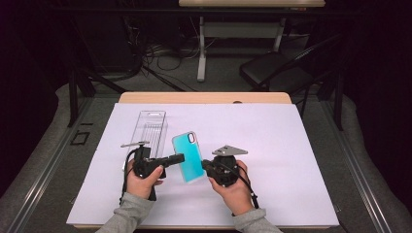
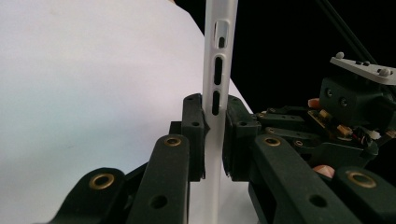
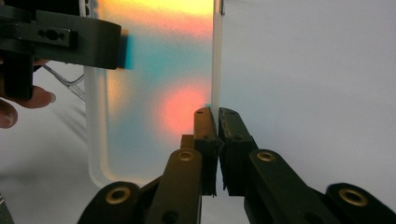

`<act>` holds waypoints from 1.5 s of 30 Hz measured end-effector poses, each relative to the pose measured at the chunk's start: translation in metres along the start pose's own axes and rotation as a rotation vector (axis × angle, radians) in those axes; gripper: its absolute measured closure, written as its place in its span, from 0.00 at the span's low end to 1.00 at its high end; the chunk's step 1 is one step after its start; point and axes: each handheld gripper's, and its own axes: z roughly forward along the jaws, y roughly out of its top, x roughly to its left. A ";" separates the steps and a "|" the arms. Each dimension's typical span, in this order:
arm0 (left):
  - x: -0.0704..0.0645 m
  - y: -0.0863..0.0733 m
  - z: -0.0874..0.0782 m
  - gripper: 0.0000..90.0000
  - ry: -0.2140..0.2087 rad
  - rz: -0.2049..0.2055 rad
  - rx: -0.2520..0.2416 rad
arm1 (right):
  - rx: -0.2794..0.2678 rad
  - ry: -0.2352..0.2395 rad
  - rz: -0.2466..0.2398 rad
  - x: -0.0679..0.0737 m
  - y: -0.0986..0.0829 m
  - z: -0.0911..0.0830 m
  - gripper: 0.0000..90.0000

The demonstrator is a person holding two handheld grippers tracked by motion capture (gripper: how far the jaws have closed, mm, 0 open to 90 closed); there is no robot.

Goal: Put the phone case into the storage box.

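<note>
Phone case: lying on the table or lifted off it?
Lifted. The phone case is pinched at opposite edges by the left gripper and right gripper, and light glows through its translucent back.

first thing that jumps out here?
The turquoise phone case, held up over the middle of the white sheet by both grippers: the left gripper is clamped on its left edge, the right gripper on its right. Behind the left one lies a clear plastic package, flat on the sheet.
</note>
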 end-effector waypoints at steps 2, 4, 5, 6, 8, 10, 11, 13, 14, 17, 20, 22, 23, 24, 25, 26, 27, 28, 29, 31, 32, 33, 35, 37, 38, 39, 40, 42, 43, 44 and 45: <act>0.000 0.000 0.000 0.91 0.002 -0.001 0.005 | 0.004 0.001 -0.001 0.000 0.000 0.000 0.96; 0.001 0.000 0.000 0.91 0.000 -0.002 0.003 | 0.004 0.002 -0.001 0.000 0.000 0.000 0.96; 0.001 0.000 0.000 0.90 0.000 -0.002 0.003 | 0.004 0.002 -0.001 0.000 0.000 0.000 0.96; 0.001 0.000 0.000 0.91 -0.001 -0.003 0.004 | 0.004 0.004 0.000 0.000 0.000 0.000 0.95; 0.001 0.000 0.000 0.91 -0.001 -0.003 0.005 | 0.003 0.005 0.000 0.000 0.000 0.000 0.95; 0.001 0.000 0.000 0.91 0.000 0.000 0.007 | 0.003 0.007 0.001 0.000 0.000 0.000 0.94; 0.001 0.000 0.000 0.91 0.000 0.000 0.007 | 0.003 0.006 0.000 -0.001 0.000 0.000 0.94; 0.002 0.000 0.000 0.91 0.000 -0.002 0.007 | 0.003 0.007 -0.001 0.000 0.000 0.000 0.94; 0.002 0.000 0.000 0.91 0.003 -0.004 0.007 | 0.002 0.007 -0.001 0.000 0.000 0.000 0.94; 0.002 0.000 0.000 0.91 0.002 -0.005 0.005 | 0.001 0.010 -0.001 -0.001 0.000 0.000 0.93; 0.002 0.000 0.000 0.91 0.002 -0.013 0.000 | 0.000 0.013 0.001 0.000 0.000 0.000 0.91; 0.003 0.000 0.000 0.91 0.001 -0.012 0.000 | 0.001 0.015 -0.002 -0.001 0.001 -0.001 0.90; 0.003 0.000 0.000 0.91 0.001 -0.012 0.000 | 0.001 0.015 -0.002 -0.001 0.001 -0.001 0.90; 0.003 0.000 -0.001 0.91 0.002 -0.010 0.000 | -0.005 0.018 -0.004 -0.001 0.001 -0.001 0.89; 0.003 0.000 -0.001 0.91 0.002 -0.010 0.000 | -0.003 0.019 -0.002 -0.001 0.001 -0.001 0.89; 0.004 0.000 -0.001 0.91 0.003 -0.006 0.001 | -0.004 0.021 0.003 -0.001 0.001 -0.002 0.88; 0.004 0.001 -0.002 0.91 0.004 -0.009 -0.001 | -0.007 0.024 0.003 -0.001 0.001 -0.002 0.87; 0.004 0.001 -0.002 0.91 0.004 -0.009 -0.001 | -0.009 0.024 0.004 -0.002 0.002 -0.003 0.86; 0.004 0.001 -0.002 0.91 0.006 -0.011 -0.004 | -0.014 0.024 0.003 -0.002 0.002 -0.003 0.86; 0.004 0.001 -0.003 0.91 0.008 -0.004 -0.003 | -0.014 0.029 0.004 -0.003 0.002 -0.004 0.84; 0.005 0.002 -0.003 0.91 0.009 -0.002 -0.004 | -0.016 0.031 0.001 -0.004 0.003 -0.004 0.84; 0.005 0.002 -0.003 0.91 0.009 -0.002 -0.004 | -0.016 0.031 0.001 -0.004 0.003 -0.004 0.84; 0.005 0.002 -0.004 0.91 0.009 -0.005 -0.008 | -0.021 0.034 0.005 -0.004 0.003 -0.005 0.82; 0.005 0.003 -0.005 0.91 0.011 -0.002 -0.008 | -0.016 0.036 0.008 -0.005 0.004 -0.006 0.81; 0.005 0.003 -0.006 0.91 0.013 -0.003 -0.010 | -0.016 0.038 0.004 -0.005 0.004 -0.006 0.80; 0.005 0.003 -0.006 0.91 0.013 -0.003 -0.010 | -0.016 0.038 0.004 -0.005 0.004 -0.006 0.80; 0.005 0.004 -0.007 0.91 0.013 -0.001 -0.013 | -0.010 0.046 0.007 -0.005 0.005 -0.007 0.78; 0.005 0.004 -0.007 0.91 0.013 -0.001 -0.016 | -0.008 0.051 0.009 -0.005 0.005 -0.007 0.78; 0.005 0.004 -0.008 0.91 0.012 -0.001 -0.020 | -0.013 0.056 0.001 -0.004 0.006 -0.008 0.76; 0.006 0.005 -0.009 0.91 0.011 0.001 -0.020 | -0.012 0.055 -0.006 -0.004 0.006 -0.008 0.75; 0.006 0.005 -0.009 0.91 0.011 0.001 -0.020 | -0.012 0.055 -0.006 -0.004 0.006 -0.008 0.75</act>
